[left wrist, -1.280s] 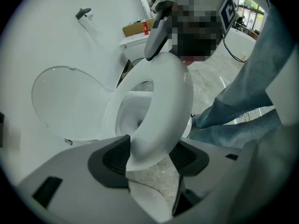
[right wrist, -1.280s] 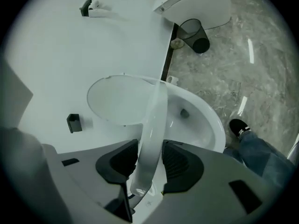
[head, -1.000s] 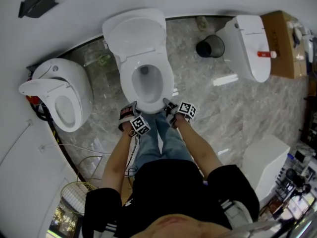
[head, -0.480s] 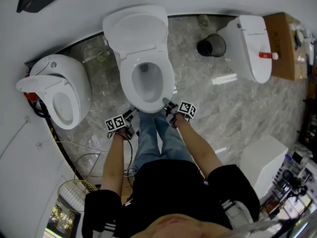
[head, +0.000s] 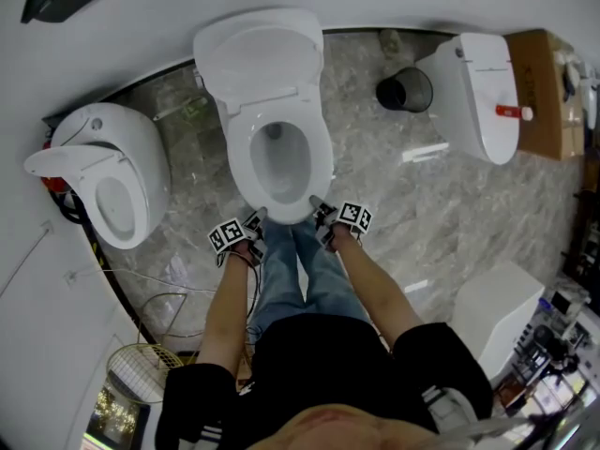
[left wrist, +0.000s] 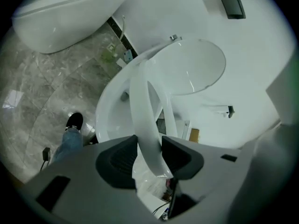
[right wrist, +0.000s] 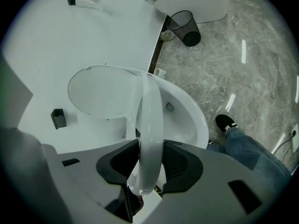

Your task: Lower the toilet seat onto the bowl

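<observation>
The white toilet stands in the middle of the head view with its lid (head: pixel 261 59) raised against the wall. Its seat ring (head: pixel 322 162) hangs tilted above the bowl (head: pixel 246 193). My left gripper (head: pixel 253 221) grips the ring's front left and my right gripper (head: pixel 322 212) its front right. In the left gripper view the seat (left wrist: pixel 140 101) runs between the pads of my left gripper (left wrist: pixel 148 146), whose jaws have just been closing on it. In the right gripper view my right gripper (right wrist: pixel 150 150) is shut on the seat (right wrist: pixel 152 106), above the bowl (right wrist: pixel 189 118).
A second toilet (head: pixel 108 181) stands at the left and a third (head: pixel 478 92) at the right. A black bin (head: pixel 405 90) and a cardboard box (head: pixel 544 92) are near the back wall. Cables (head: pixel 164 298) lie on the marble floor. The person's jeans legs (head: pixel 300 270) stand just before the bowl.
My left gripper swung out to the left, rolled over, and came back to the seat's front left edge with its jaws closing on it. The right gripper sank slightly with the seat.
</observation>
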Demonstrator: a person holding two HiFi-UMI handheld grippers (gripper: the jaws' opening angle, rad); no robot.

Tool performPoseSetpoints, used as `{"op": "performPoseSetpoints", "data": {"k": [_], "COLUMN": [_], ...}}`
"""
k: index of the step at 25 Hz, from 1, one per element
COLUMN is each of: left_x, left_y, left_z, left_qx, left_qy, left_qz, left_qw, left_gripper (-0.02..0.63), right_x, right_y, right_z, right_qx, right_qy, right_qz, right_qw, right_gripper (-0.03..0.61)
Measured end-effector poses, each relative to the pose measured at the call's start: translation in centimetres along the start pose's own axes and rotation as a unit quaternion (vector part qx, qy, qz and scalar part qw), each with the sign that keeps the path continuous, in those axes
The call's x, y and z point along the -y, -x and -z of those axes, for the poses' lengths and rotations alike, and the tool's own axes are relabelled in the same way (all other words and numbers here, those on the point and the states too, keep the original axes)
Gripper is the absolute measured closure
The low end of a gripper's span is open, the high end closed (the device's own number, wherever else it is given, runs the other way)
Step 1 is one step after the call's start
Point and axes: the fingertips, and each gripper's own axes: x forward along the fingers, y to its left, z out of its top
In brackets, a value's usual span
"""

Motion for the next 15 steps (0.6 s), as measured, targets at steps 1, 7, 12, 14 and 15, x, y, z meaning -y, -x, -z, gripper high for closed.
{"op": "performPoseSetpoints", "data": {"k": [1, 7, 12, 14, 15], "left_x": [-0.4, -2.8, -4.4, -4.9, -5.2], "left_y": [-0.2, -1.4, -2.5, -2.8, -2.9], "left_z": [0.1, 0.6, 1.0, 1.1, 1.2], "left_qx": [-0.004, -0.025, -0.032, -0.034, -0.033], "left_qy": [-0.002, -0.005, -0.006, -0.007, -0.007], "left_qz": [-0.009, -0.058, -0.084, -0.089, -0.091], "left_qw": [0.9999, 0.9980, 0.9960, 0.9955, 0.9952], "left_gripper": [0.449, 0.446, 0.440, 0.439, 0.439], "right_x": [0.4, 3.0, 4.8, 5.2, 5.4], "right_y": [-0.1, -0.7, -0.9, -1.1, -1.1], "right_z": [0.0, 0.2, 0.1, 0.1, 0.1], "right_qx": [-0.002, -0.019, -0.049, -0.063, -0.068], "right_qy": [0.001, 0.017, 0.060, 0.081, 0.090], "right_qz": [0.009, 0.083, 0.144, 0.164, 0.172], "right_qw": [1.000, 0.996, 0.986, 0.981, 0.979], "right_gripper": [0.420, 0.394, 0.382, 0.382, 0.382]}}
